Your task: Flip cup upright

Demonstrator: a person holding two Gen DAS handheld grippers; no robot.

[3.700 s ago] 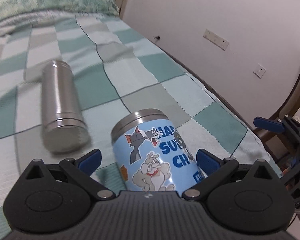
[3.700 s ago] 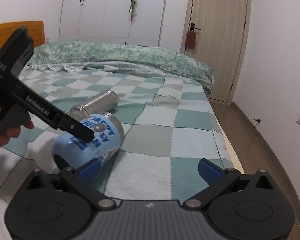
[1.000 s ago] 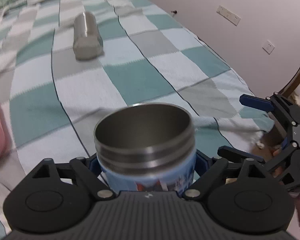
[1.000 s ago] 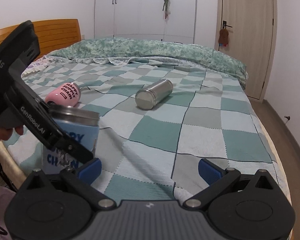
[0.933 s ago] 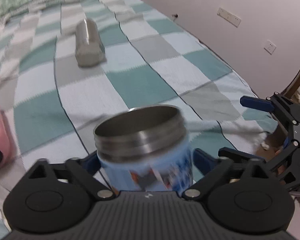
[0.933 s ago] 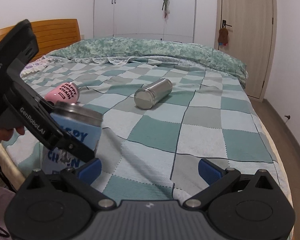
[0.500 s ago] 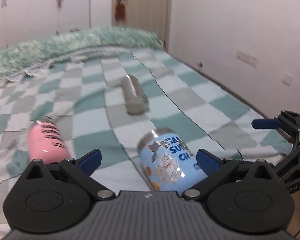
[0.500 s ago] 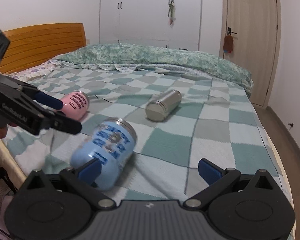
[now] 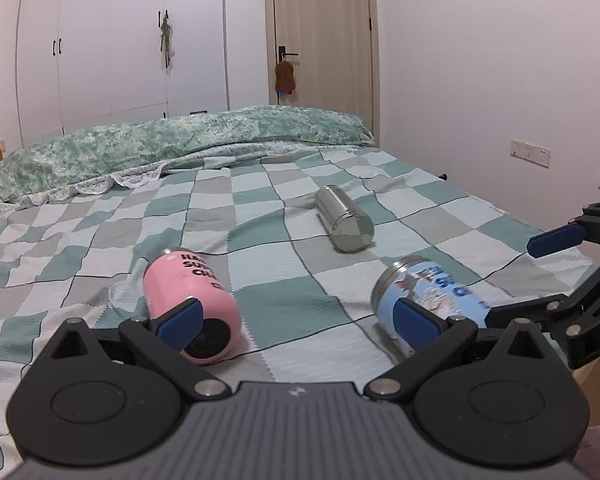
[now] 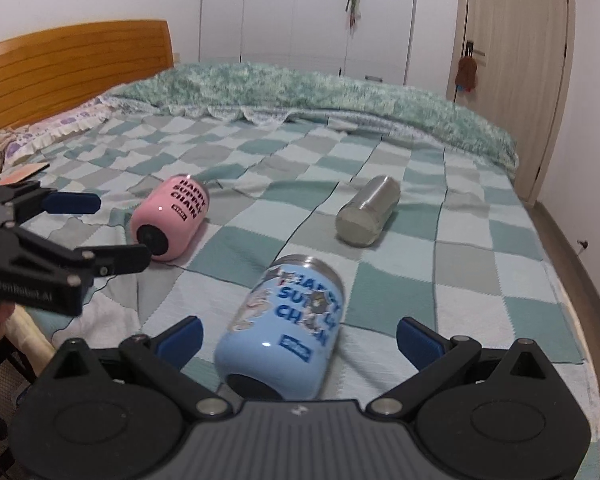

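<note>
A checkered green, grey and white bedspread [image 10: 480, 280] covers the bed. A green floral quilt [image 10: 300, 88] lies bunched along the bedspread's far edge, and a wooden headboard [image 10: 72, 60] stands at its far left corner. Beyond the bed, white wardrobe doors [image 9: 112, 48] line the wall beside a light wooden door [image 10: 512, 60], with a brown item [image 10: 466, 70] hanging from its handle.

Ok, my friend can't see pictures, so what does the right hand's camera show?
A light blue cartoon-printed metal cup lies on its side on a green-and-grey checked bedspread, between the open right gripper fingers. Farther back lie a pink printed cup and a plain steel cup, also on their sides, and the open left gripper is at left.
</note>
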